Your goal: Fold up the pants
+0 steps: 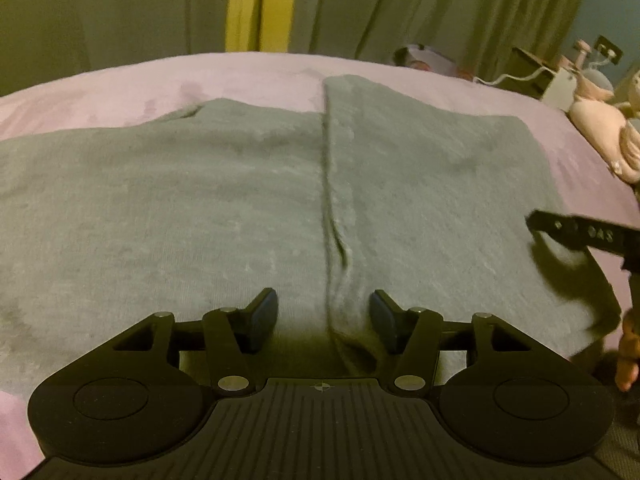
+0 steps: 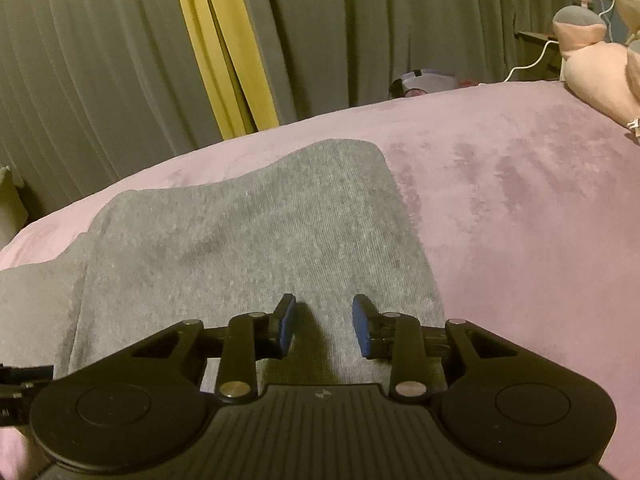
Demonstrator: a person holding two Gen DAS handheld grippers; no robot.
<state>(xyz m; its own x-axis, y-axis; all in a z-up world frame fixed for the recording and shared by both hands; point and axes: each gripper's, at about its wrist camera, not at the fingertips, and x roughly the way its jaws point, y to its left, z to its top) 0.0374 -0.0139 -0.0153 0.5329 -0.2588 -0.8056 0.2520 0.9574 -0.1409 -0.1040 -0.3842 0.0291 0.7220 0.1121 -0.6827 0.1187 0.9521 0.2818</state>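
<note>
Since both tongs are empty, you have free choice of grip. Left tongs [image 1: 323, 316] are spread wide, low over the pants [image 1: 240, 208], straddling the dark seam line that runs up frame centre. Right tongs [image 2: 323, 326] are also wide, over the right-hand part of the pants [image 2: 248, 248], nothing between the pads.

Pants lie flat on the pink bed [image 1: 120, 88], filling mid-frame in the left view; in the right view they fill lower left and centre, with the edge running down toward lower right.

Handling, judged from the look: grey knit, soft, light, zero stiffness. It'll drape and sag once lifted, and likely drag on the fuzzy cover instead of sliding. Nothing fragile. A single layer is thin, so pinch at an edge or corner, or at the raised seam ridge near the left pads, where there's bulk to bite. Lift both sides level or the fold skews.

Writing: white marks on the black part at right edge of the left view, blurred, can't read. No labels visible on the pants.
</note>
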